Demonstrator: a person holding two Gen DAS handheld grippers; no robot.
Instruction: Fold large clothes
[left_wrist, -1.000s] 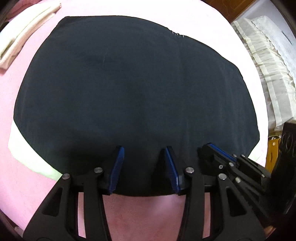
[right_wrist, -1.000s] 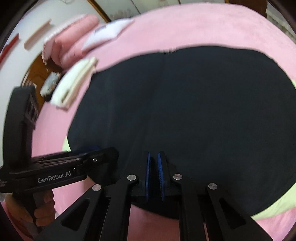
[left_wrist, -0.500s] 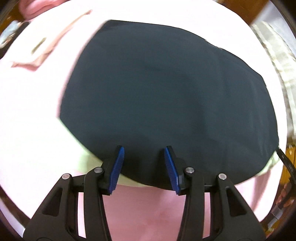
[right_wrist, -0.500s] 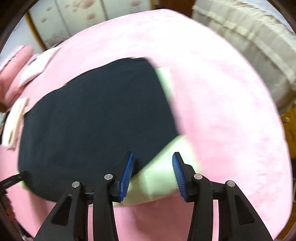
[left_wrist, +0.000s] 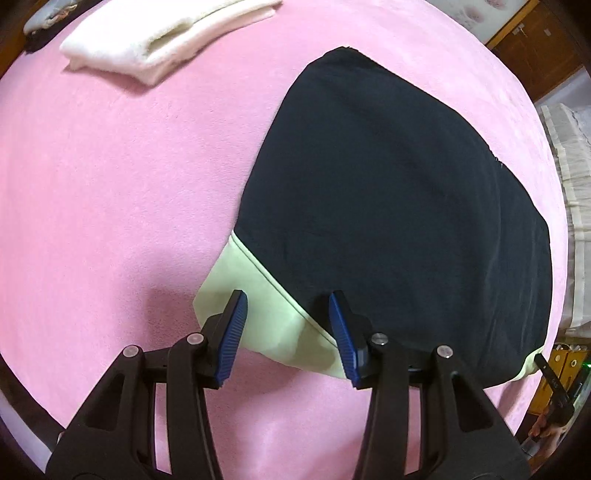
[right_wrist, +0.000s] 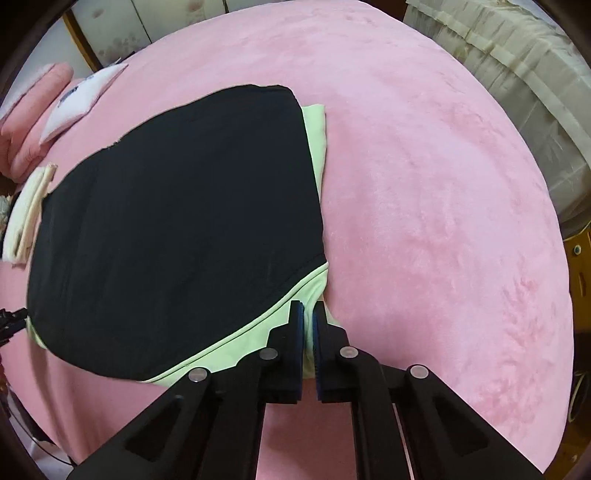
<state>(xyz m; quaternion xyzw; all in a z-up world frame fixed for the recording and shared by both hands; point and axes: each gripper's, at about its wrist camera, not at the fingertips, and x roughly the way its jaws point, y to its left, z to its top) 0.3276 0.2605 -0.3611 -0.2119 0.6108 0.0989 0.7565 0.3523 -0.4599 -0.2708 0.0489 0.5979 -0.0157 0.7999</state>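
Both wrist cameras look steeply down, close over the black, pale-green-edged folded garment, from its opposite near corners.

A pink plush bed cover fills the room's middle, with wooden furniture and pale panelled doors behind.

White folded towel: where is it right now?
Left wrist view: the white folded towel lies at the top left on the pink blanket, apart from the dark garment to its right.
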